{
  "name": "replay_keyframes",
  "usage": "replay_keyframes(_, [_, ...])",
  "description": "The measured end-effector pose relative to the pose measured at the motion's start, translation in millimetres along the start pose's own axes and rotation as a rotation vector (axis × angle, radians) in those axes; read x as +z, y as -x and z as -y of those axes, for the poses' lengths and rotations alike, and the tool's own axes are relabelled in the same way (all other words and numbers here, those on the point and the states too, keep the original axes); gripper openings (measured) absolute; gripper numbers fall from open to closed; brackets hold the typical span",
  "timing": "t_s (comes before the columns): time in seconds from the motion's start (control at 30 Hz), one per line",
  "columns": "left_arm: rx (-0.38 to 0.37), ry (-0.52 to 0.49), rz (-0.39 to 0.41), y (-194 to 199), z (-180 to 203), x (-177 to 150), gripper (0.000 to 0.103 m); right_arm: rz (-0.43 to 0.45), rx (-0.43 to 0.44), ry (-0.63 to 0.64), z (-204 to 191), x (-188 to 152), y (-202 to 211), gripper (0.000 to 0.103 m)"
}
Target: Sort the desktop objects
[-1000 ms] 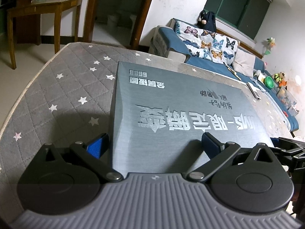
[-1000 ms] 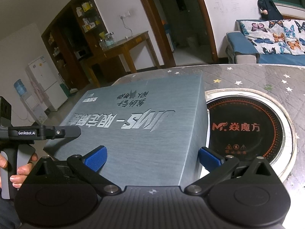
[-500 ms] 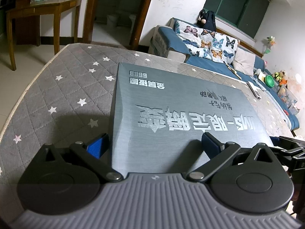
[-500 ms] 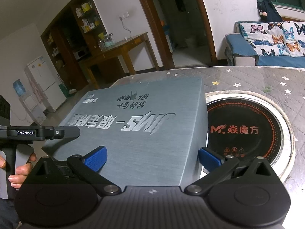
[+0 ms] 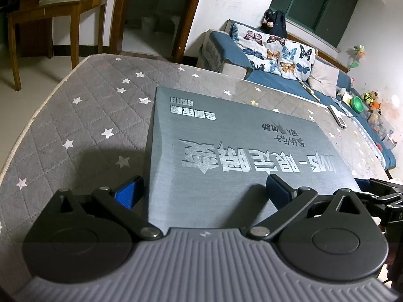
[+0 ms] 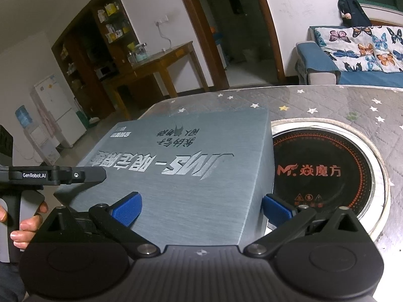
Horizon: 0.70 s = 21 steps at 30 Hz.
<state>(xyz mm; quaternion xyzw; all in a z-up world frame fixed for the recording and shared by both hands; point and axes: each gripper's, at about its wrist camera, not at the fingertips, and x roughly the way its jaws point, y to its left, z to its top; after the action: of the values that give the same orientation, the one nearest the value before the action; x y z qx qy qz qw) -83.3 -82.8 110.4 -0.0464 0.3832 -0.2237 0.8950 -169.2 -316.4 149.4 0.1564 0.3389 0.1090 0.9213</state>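
A large flat grey box (image 5: pixel 226 151) with silver lettering lies on the star-patterned grey table cover (image 5: pixel 83 115). My left gripper (image 5: pixel 201 192) is open, its blue pads straddling the box's near left corner. In the right wrist view the same box (image 6: pixel 181 166) sits left of a round black induction hob (image 6: pixel 320 173). My right gripper (image 6: pixel 201 207) is open, straddling the box's near right corner. The left gripper's body (image 6: pixel 50 176) and the hand holding it show at that view's left edge.
A blue sofa with butterfly cushions (image 5: pixel 282 55) stands beyond the table. A wooden side table (image 5: pixel 55 12) stands at the far left by a doorway. A white remote (image 5: pixel 337 117) lies near the table's far right edge. A fridge (image 6: pixel 53 108) and shelves stand far left.
Both views have shifted slightly, with the box appearing a little further away and lower. Both grippers stay open at the box's near corners.
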Motion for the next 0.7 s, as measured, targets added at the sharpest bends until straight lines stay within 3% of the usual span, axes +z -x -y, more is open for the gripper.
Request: replay_keyframes(0.7, [0.012,-0.032,-0.024,-7.4,0.8,-7.4,0.102,-0.026,-0.014,0.020,-2.2,-3.9,-6.1,0.103])
